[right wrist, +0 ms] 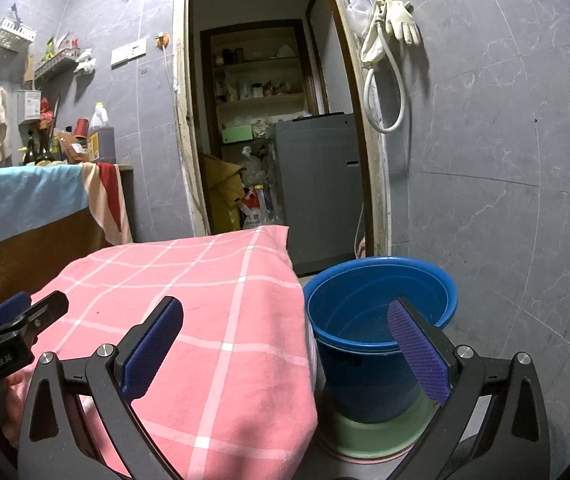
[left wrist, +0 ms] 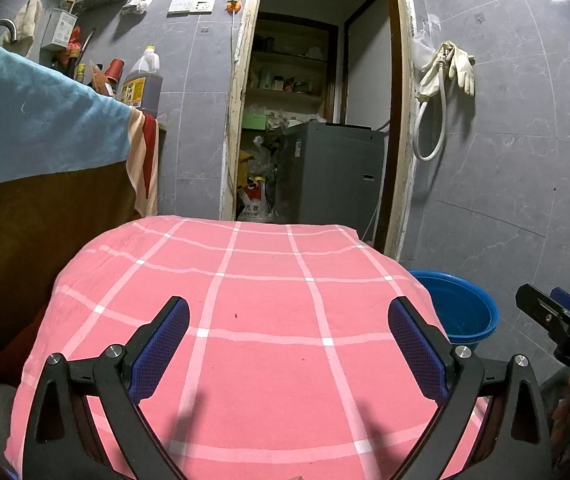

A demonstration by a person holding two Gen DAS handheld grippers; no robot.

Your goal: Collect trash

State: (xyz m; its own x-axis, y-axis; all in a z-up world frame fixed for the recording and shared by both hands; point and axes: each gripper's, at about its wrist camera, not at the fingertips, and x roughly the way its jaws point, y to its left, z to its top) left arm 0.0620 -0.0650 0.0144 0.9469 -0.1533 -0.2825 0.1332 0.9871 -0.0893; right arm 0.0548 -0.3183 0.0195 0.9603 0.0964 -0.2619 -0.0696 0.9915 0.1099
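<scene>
The left gripper (left wrist: 289,344) hangs nearest, its blue-padded fingers (left wrist: 165,344) spread wide over a pink checked cloth (left wrist: 269,320) that covers the desk; they hold nothing. The right gripper (right wrist: 285,352) is just as wide open and empty, one finger over the cloth's edge and the other in front of a blue bucket (right wrist: 381,308) that stands on the floor just beside the desk, on a pale green basin (right wrist: 365,436).

No trash shows on the cloth, which looks bare apart from a few tiny dark specks. The bucket seems the likely bin; its inside looks empty, though its bottom is dim and partly hidden by the finger.

So the task reads as either finished or not yet begun, and these views cannot settle which. If anything is left to gather, it lies out of sight of both cameras.
</scene>
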